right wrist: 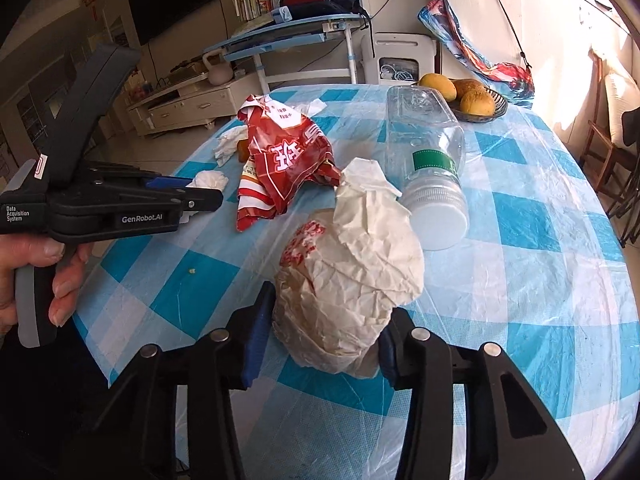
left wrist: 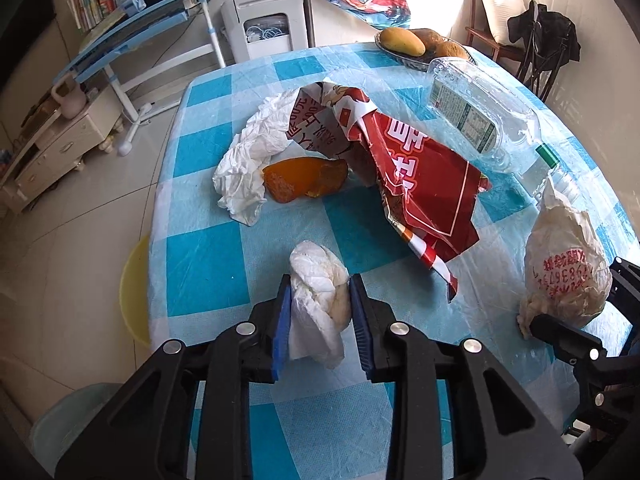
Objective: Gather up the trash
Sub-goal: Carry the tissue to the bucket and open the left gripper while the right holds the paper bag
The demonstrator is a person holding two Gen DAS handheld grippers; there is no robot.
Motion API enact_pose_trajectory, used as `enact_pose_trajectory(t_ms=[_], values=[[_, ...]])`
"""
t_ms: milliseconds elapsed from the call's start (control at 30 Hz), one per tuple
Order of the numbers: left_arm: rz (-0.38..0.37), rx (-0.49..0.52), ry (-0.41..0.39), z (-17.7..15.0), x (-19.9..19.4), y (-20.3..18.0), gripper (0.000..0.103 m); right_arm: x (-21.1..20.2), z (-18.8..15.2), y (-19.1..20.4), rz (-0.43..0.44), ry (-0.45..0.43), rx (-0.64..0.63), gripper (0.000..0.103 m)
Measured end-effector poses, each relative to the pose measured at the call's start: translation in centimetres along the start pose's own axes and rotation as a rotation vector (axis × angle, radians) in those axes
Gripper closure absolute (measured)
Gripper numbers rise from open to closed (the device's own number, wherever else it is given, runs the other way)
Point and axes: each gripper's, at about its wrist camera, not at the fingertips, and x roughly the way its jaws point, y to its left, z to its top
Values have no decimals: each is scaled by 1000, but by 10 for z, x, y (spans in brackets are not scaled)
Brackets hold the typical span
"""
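The left tongs (left wrist: 318, 320) pinch a small crumpled white tissue wad (left wrist: 316, 280) just off the blue-checked surface (left wrist: 208, 256), while the right tongs (right wrist: 324, 344) clamp the bulky cream paper wrapper with red print (right wrist: 348, 276), nearest the crumpled red snack bag (left wrist: 416, 176) lying lengthwise between them.

We cannot read the small print on the clear bottle's label (left wrist: 464, 114). The red wrapper (left wrist: 404, 168) hides part of the orange peel (left wrist: 304, 178). The yellow basin (left wrist: 134, 288) sits half hidden under the table's left edge (left wrist: 160, 216).
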Motion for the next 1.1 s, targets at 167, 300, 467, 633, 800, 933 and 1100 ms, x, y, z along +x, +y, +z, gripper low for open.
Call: enact_pose_trajectory(t_ms=[167,300,467,633,800,933,1100], values=[[-15,34,-55,-1,-14,-8,82,-2,-2,0,6,-16,9,58],[-20,-26,-162,-2,-46,6,82,-5,-6,2,3,-23,13,58],[22,-101,-309,-6,-88,26,82,-10,-11,-1,7,-19,36,58],[33,-183,-376,-6,-106,45,82,-14,-13,3,21,-16,57,59],[52,-178,-409,-6,-113,45,82,-21,-10,10,49,-30,63,59],[64,-178,-419,-5,-114,45,82,-26,-7,15,78,-43,69,59],[85,-183,-426,-5,-115,46,82,-30,-2,17,109,-56,73,59]])
